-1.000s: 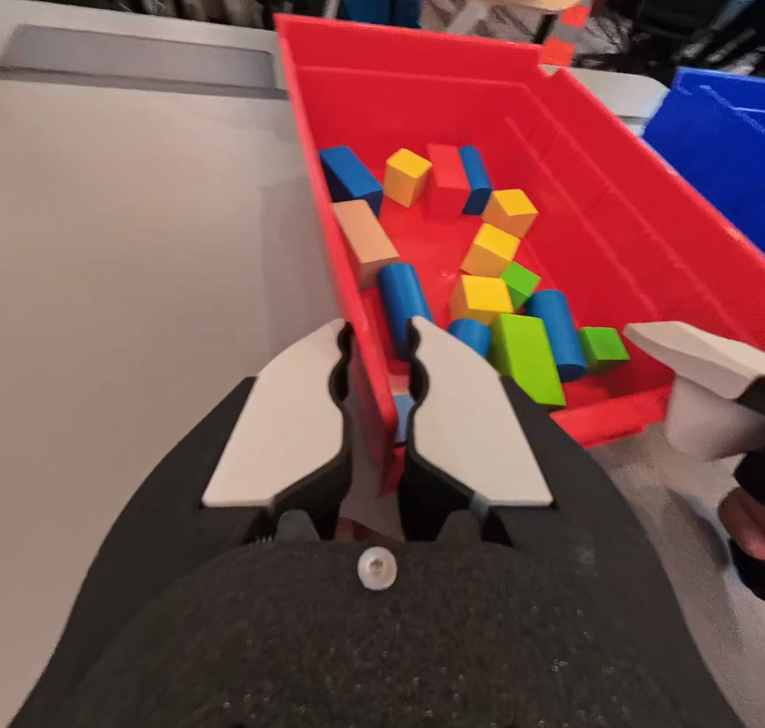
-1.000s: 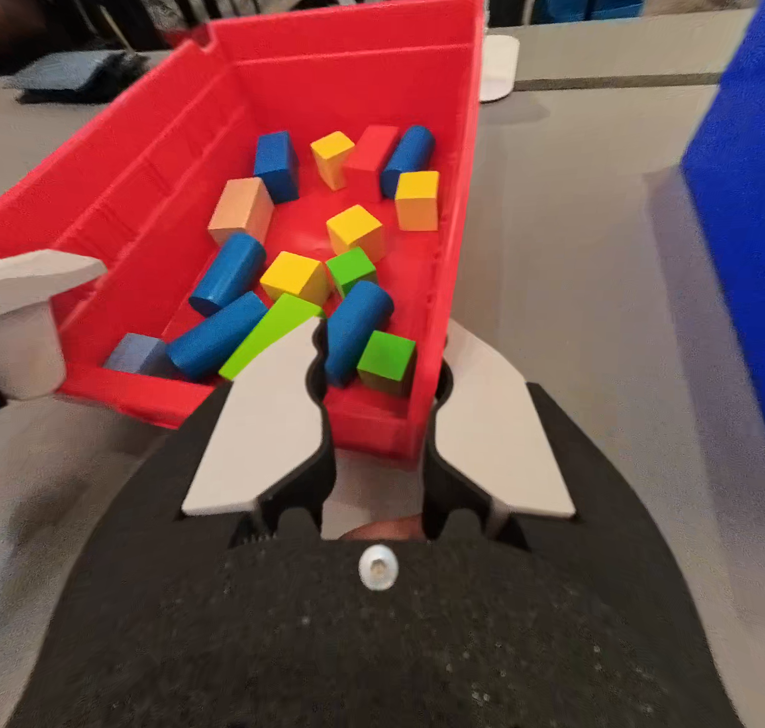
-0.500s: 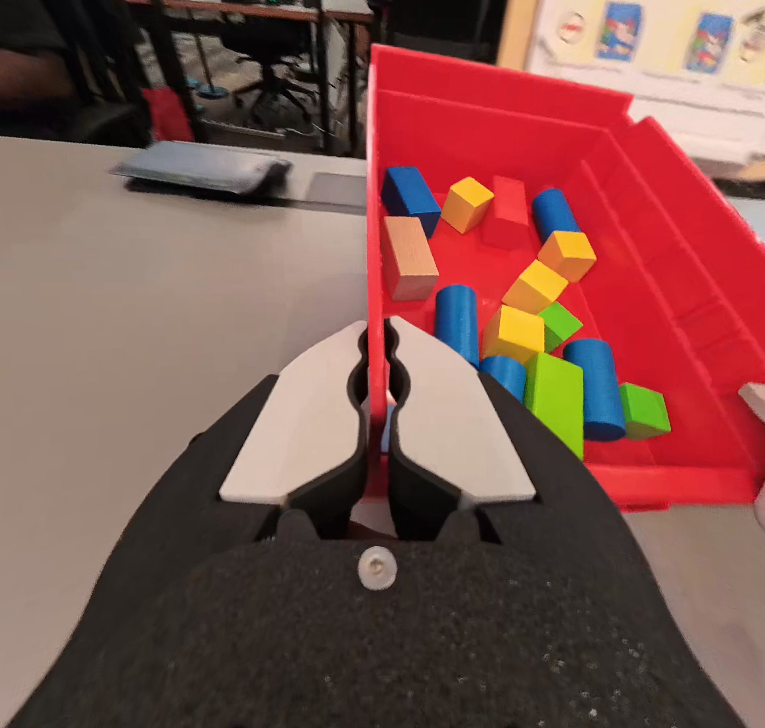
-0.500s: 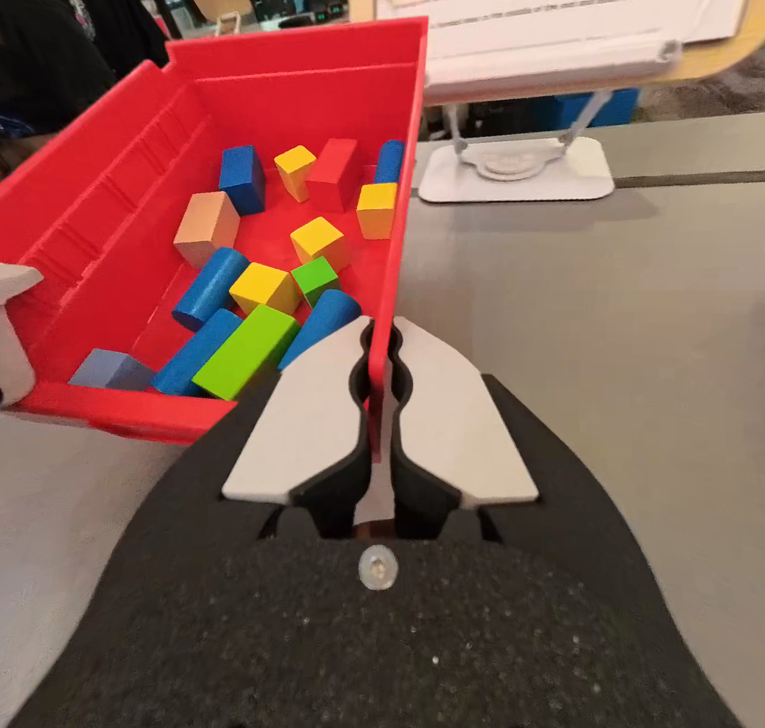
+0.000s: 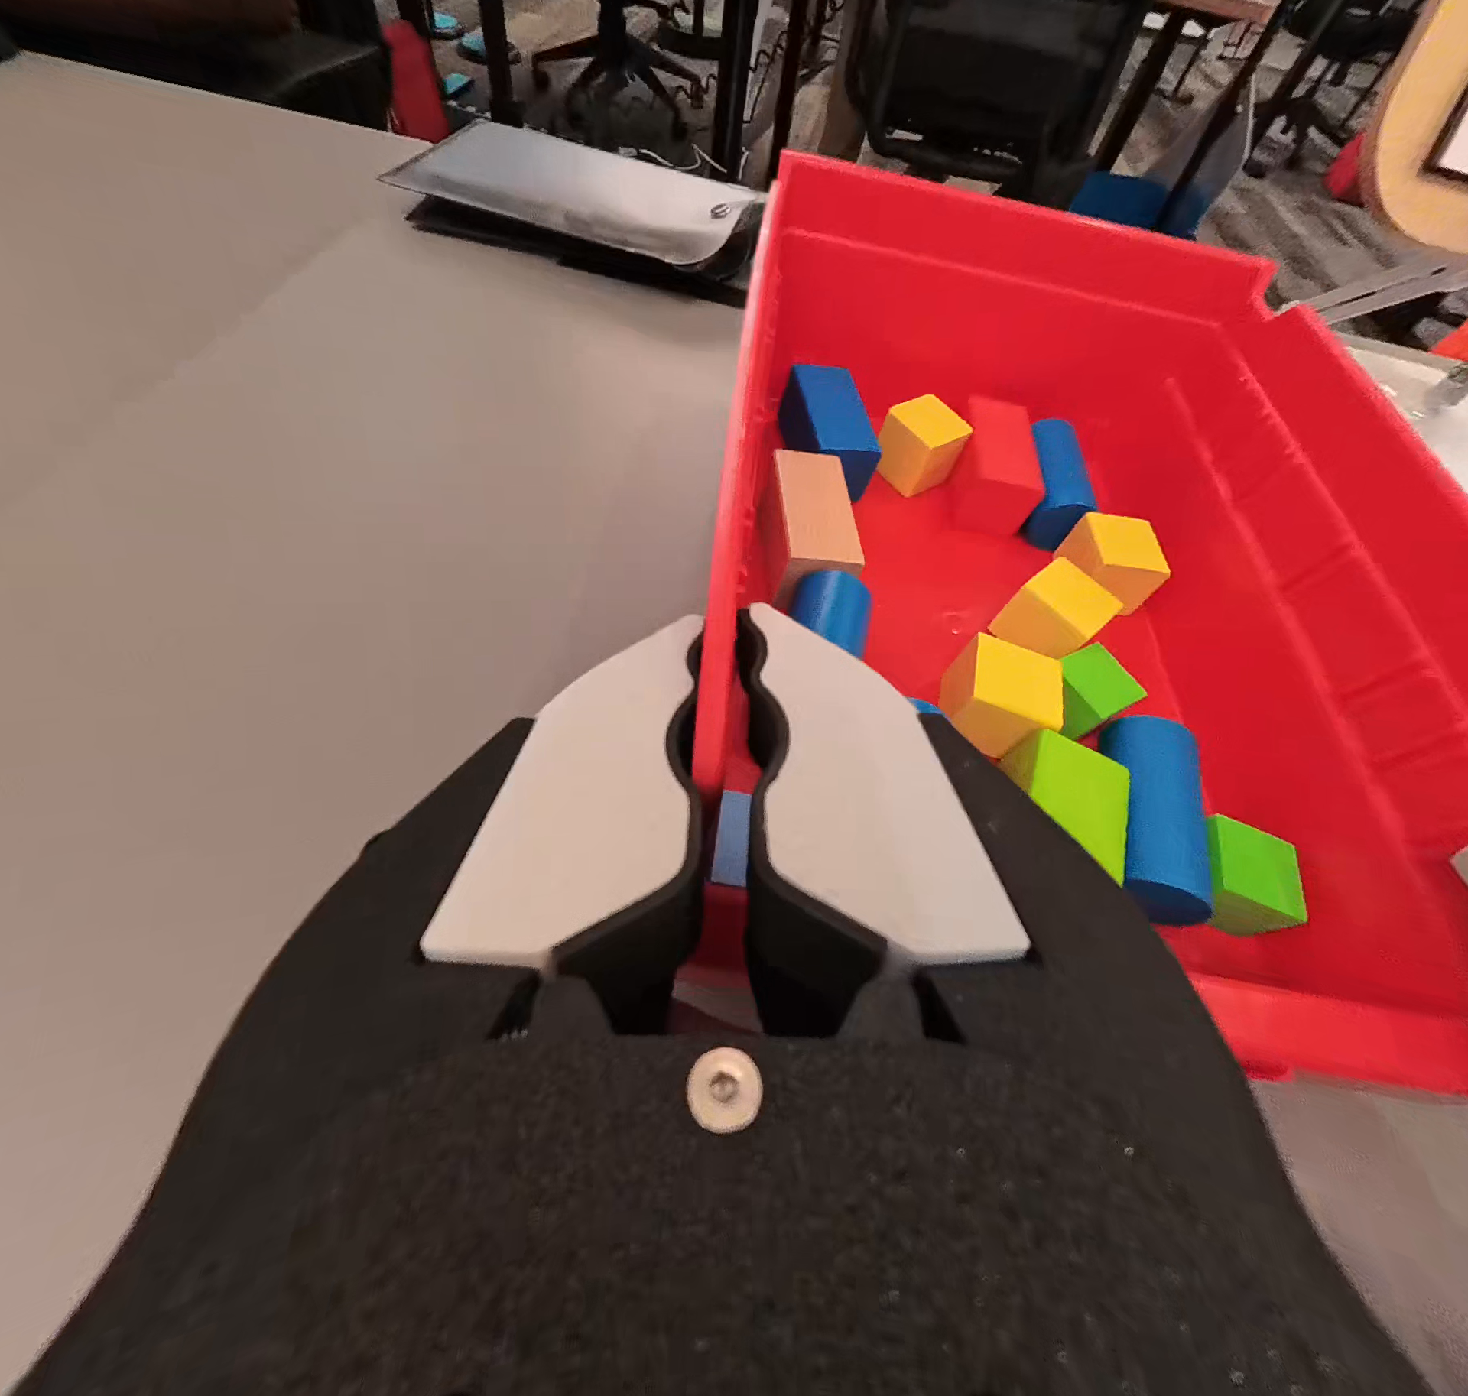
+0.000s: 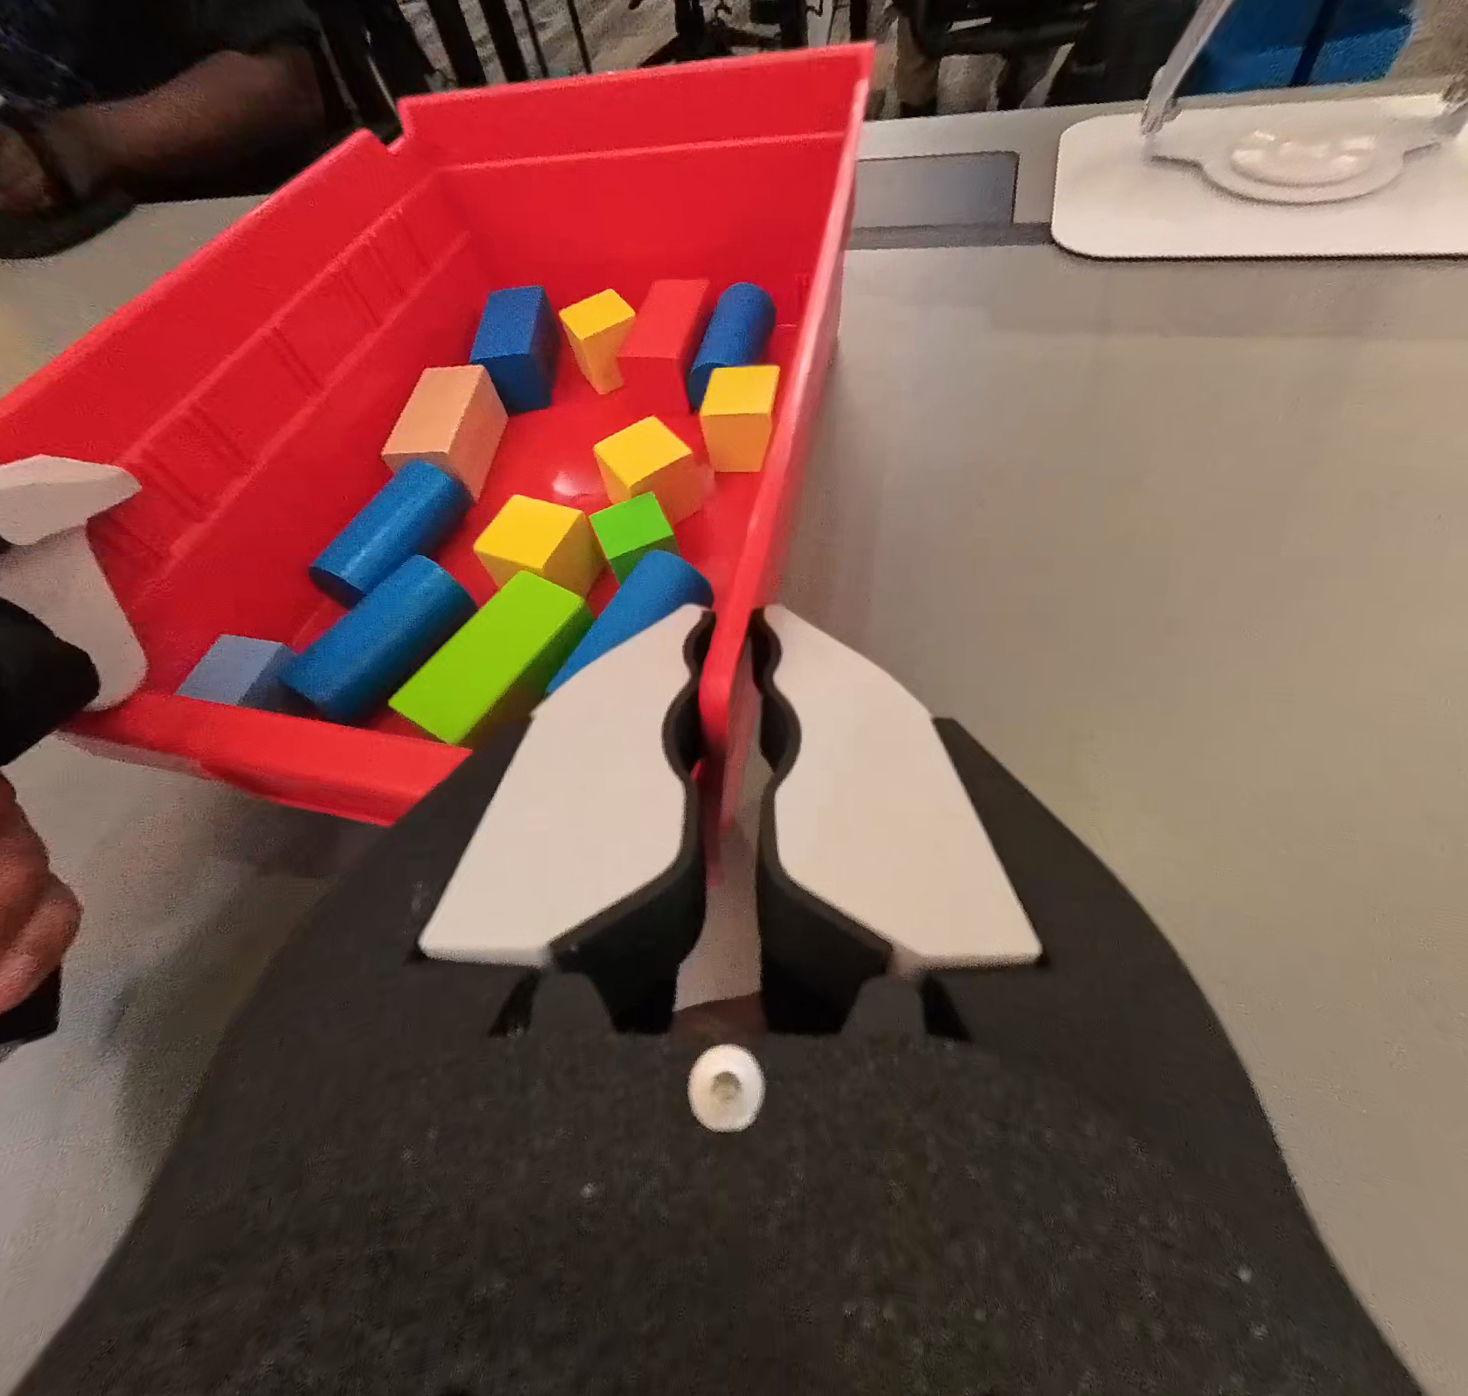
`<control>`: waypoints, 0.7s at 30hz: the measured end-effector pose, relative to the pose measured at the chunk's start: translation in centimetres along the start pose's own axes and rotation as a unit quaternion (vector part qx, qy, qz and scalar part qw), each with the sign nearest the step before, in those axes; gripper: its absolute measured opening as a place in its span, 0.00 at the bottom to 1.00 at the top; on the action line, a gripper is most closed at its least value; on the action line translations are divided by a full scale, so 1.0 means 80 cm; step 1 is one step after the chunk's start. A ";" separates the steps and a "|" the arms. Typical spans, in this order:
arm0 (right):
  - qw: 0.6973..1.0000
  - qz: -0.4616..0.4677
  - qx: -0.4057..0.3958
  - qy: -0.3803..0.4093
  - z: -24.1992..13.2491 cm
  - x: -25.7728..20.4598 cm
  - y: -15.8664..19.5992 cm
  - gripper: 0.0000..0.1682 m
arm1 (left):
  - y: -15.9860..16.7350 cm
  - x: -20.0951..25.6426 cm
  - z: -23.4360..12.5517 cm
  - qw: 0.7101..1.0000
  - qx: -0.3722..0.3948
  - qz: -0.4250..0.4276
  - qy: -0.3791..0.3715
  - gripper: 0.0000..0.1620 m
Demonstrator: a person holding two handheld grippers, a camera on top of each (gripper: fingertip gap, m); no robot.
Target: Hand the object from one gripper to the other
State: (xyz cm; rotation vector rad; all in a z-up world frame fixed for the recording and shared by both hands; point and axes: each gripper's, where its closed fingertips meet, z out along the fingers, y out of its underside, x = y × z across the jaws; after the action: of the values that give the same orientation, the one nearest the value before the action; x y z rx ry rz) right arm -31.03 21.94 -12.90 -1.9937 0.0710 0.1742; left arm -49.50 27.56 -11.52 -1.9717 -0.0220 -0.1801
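The left gripper (image 5: 719,631) is clamped on the left wall of the red bin (image 5: 993,301), near its front corner. Coloured blocks (image 6: 540,540) lie loose inside the bin. The right gripper (image 6: 732,627) is clamped on its right wall.

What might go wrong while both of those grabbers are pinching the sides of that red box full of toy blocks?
1. Each gripper, left and right, clamps only a thin side wall of the red bin, so a wall may slip from the jaws.
2. If one side drops or lets go early, the bin could tilt and the loose blocks, like the blue cylinder and yellow cube, may slide or spill onto the table.
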 end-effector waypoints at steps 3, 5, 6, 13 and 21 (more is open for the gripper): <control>0.999 0.003 -0.010 -0.048 -0.002 -0.002 0.000 0.09 | 0.001 0.000 -0.002 1.000 0.007 -0.019 0.004 0.03; 0.996 -0.008 -0.016 -0.086 -0.018 0.002 -0.003 0.11 | -0.008 0.005 -0.015 0.999 0.025 -0.046 0.010 0.15; 0.994 -0.013 -0.011 -0.108 -0.031 0.006 -0.010 0.15 | -0.022 0.011 -0.028 0.997 0.047 -0.057 0.016 0.21; 0.972 -0.182 0.084 -0.125 -0.128 0.117 -0.124 0.19 | -0.175 0.119 -0.148 0.972 0.186 -0.057 0.130 0.25; 0.984 -0.127 0.125 -0.001 -0.226 0.370 -0.202 0.20 | -0.197 0.213 -0.177 0.980 0.096 0.073 0.161 0.29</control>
State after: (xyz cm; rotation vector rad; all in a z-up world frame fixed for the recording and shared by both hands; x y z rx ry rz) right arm 1.89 13.07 4.43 -1.7333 -0.1553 0.0012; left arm -35.85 19.72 10.66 -1.7245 0.3049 -0.3832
